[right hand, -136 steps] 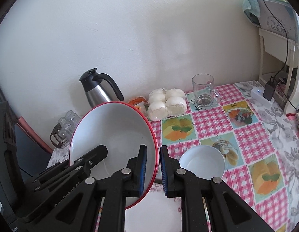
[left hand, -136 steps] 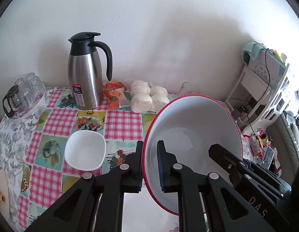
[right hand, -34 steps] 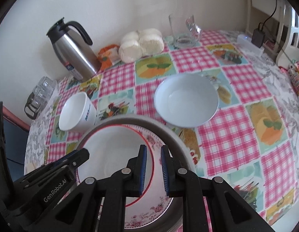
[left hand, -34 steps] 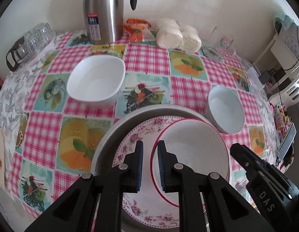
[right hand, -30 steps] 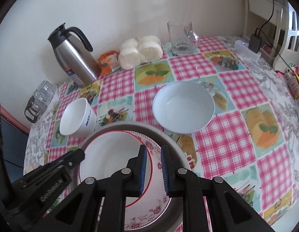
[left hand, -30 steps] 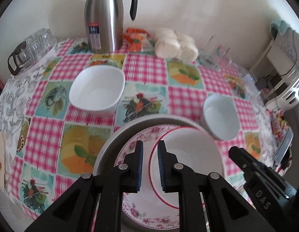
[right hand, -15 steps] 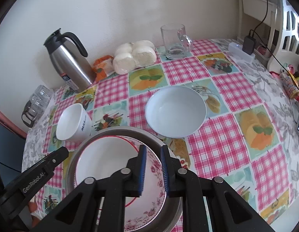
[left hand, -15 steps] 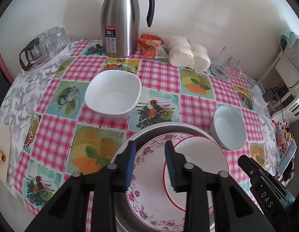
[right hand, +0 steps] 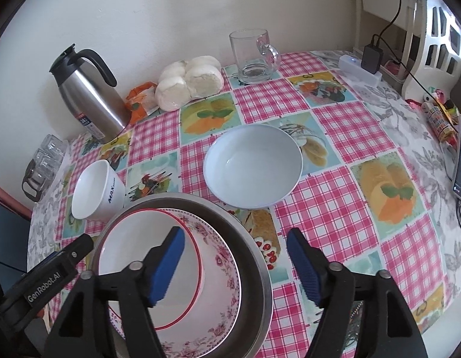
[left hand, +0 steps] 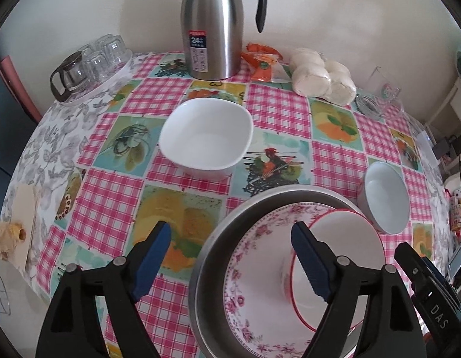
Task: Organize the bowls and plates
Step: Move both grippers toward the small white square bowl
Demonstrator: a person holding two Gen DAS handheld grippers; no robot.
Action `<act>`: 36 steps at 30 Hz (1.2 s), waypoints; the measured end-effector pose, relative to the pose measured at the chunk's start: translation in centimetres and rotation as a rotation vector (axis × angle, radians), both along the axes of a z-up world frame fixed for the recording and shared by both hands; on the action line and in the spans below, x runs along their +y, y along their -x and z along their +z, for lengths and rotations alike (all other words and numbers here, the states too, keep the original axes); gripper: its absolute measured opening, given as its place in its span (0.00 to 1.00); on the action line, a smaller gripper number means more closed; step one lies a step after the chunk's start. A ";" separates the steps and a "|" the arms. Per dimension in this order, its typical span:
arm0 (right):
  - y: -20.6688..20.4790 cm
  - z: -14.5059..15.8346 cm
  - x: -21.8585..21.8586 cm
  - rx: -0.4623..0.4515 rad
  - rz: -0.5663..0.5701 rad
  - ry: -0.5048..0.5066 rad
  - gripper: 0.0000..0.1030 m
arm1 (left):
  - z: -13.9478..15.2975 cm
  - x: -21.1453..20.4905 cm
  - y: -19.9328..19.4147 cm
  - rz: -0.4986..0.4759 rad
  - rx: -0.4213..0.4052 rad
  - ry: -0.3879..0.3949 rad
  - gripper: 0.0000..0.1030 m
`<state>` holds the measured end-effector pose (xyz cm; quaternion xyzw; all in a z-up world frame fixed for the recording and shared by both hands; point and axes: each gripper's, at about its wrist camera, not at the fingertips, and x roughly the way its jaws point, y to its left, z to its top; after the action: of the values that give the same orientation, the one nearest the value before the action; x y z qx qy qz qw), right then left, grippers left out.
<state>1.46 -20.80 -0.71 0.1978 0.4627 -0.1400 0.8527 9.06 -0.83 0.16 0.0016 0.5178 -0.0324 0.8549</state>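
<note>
Both grippers are hanging wide open, gripping nothing. Landmark: metal pan. Left gripper is hovering over its left rim, right gripper over its right. Red-rimmed bowl is sitting tilted on the floral plate inside. Next, probably: square bowl behind-left, round bowl behind-right. Pinching one rim squarely is advisable; both look glossy white, likely slippery.

Left gripper: jaws spread wide, nothing between the 2 blue-padded fingers; fingers point forward and downward. Right gripper: jaws likewise spread wide, holding nothing, its 2 blue pads well apart. The 2 grippers sit side by side, each visible at the edge of the other's view.
</note>
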 end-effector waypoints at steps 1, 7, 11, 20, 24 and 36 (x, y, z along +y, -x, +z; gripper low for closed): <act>0.0 -0.1 0.0 0.003 -0.001 0.001 0.78 | 0.0 0.1 -0.1 0.002 0.001 -0.002 0.81; 0.0 -0.3 -0.4 0.005 -0.015 -0.009 0.85 | -0.3 0.0 -0.1 0.004 0.009 -0.006 0.82; 0.0 -0.3 -0.4 0.001 -0.014 -0.009 0.97 | -0.3 0.0 -0.1 0.001 0.006 -0.012 0.82; -0.1 -0.1 -0.3 -0.021 0.002 0.005 1.00 | -0.3 0.0 -0.3 -0.001 -0.006 -0.021 0.82; 0.0 0.3 -0.3 -0.046 0.007 0.010 1.00 | 0.0 -0.3 -0.5 -0.008 -0.016 -0.044 0.82; -1.0 0.9 -2.0 -0.074 0.019 0.005 1.00 | 3.6 -1.9 -3.2 -0.065 -0.076 -0.118 0.82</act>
<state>2.47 -22.82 0.18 0.1964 0.4323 -0.1254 0.8711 12.28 -2.75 3.79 0.0702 0.4857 -0.0296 0.8708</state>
